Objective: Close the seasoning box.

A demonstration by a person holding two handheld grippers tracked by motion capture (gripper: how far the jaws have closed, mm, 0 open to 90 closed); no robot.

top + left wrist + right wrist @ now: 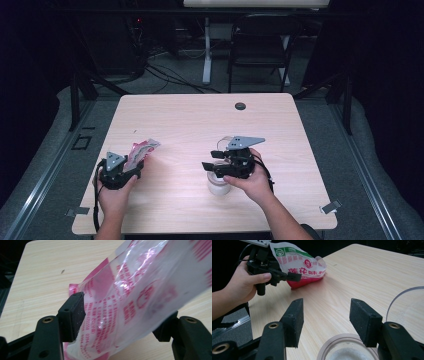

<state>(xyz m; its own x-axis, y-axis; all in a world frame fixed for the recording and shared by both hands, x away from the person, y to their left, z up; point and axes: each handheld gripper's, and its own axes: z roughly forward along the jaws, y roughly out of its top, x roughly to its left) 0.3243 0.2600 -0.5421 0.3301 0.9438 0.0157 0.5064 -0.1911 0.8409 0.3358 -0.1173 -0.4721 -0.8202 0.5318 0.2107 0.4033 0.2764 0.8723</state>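
Pink printed bag (130,302) loose between the wide left claw (117,322); white-powder jar (348,350) under the wide, empty right claw (325,320).

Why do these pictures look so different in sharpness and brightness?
High view: the lit table stands out against a dark room, and details look soft. Left gripper view: the plastic bag is so close that it blurs, with white glare on its film. Right gripper view: the black pads look sharp, the glass rim hazy.

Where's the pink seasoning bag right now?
In the high view the pink bag lies on the table's left side, its near end between the left gripper's open jaws, well left of the glass jar.
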